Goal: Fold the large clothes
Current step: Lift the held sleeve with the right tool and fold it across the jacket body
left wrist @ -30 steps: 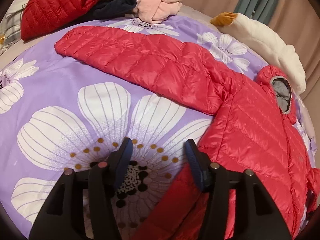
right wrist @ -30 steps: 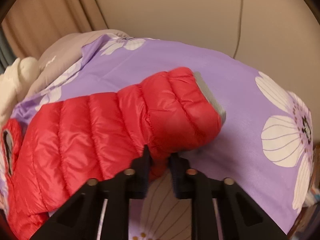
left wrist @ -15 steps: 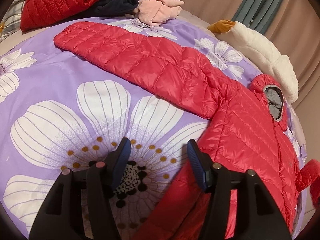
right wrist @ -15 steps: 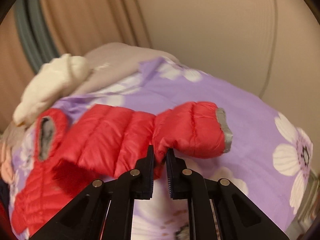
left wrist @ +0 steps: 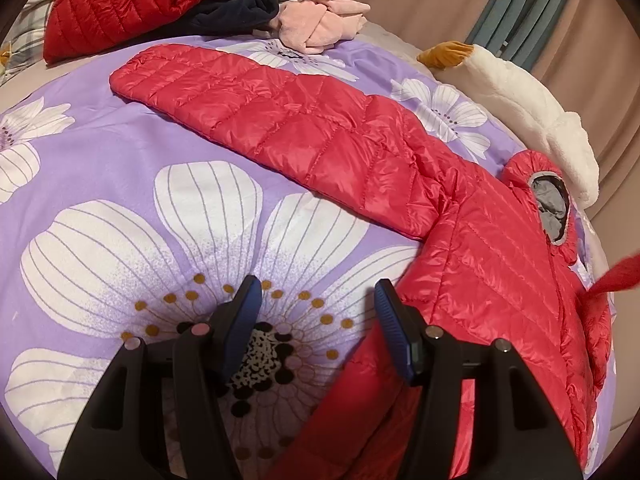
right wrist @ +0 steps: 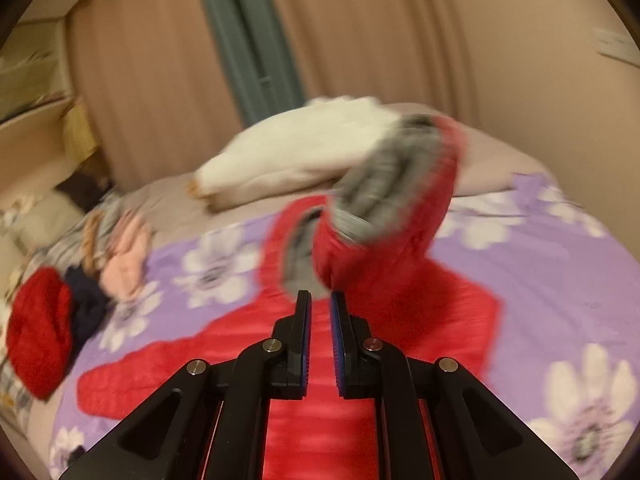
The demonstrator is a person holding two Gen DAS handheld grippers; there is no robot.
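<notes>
A red quilted puffer jacket (left wrist: 472,264) lies spread on a purple flowered bedspread (left wrist: 120,184), one sleeve (left wrist: 256,100) stretched out to the far left, hood with grey lining (left wrist: 552,208) at the right. My left gripper (left wrist: 316,308) is open and empty, low over the bedspread beside the jacket's hem. My right gripper (right wrist: 320,300) is shut on the jacket's other sleeve (right wrist: 384,216) and holds it lifted over the jacket body (right wrist: 320,360), grey cuff lining showing. That view is blurred.
A pile of clothes lies at the bed's far side: a darker red jacket (left wrist: 120,0), a navy garment (left wrist: 236,12), pink items (left wrist: 320,24). A white plush pillow (left wrist: 520,100) lies beyond the hood. Curtains (right wrist: 360,40) hang behind the bed.
My right gripper has lifted the gripped sleeve off the bedspread and swung it over the jacket body. My left gripper has barely moved and stays open.
</notes>
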